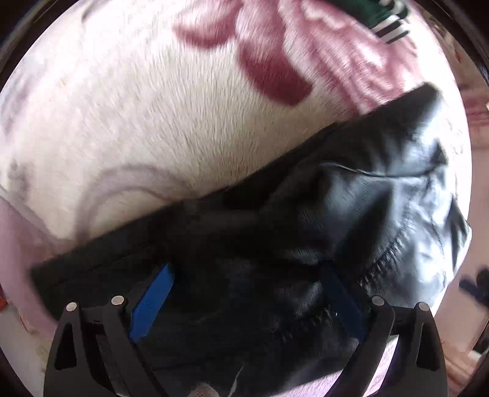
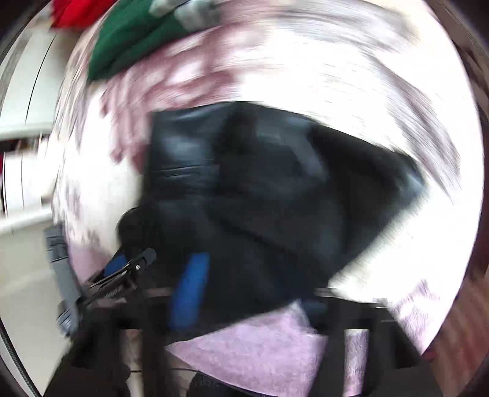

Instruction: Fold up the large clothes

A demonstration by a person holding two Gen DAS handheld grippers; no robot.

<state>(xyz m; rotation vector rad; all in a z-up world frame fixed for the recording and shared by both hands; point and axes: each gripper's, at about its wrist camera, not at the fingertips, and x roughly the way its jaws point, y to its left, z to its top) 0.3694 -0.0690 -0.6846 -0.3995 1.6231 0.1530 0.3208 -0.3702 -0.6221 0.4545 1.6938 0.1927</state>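
A black leather-like garment (image 1: 351,213) lies on a pink and white floral blanket (image 1: 137,122). In the left wrist view my left gripper (image 1: 247,293) is open, its blue pads (image 1: 152,302) spread wide with the black garment bunched between and over them. In the blurred right wrist view the same garment (image 2: 275,189) lies ahead, partly folded. My right gripper (image 2: 253,290) has its blue pads (image 2: 189,293) apart, with the garment's near edge over them. The left gripper (image 2: 128,268) shows at the garment's left edge.
A green garment (image 2: 131,39) and a red one (image 2: 70,12) lie at the blanket's far side. A striped dark cloth (image 1: 388,21) lies at the far right in the left wrist view. White furniture (image 2: 21,152) stands to the left of the bed.
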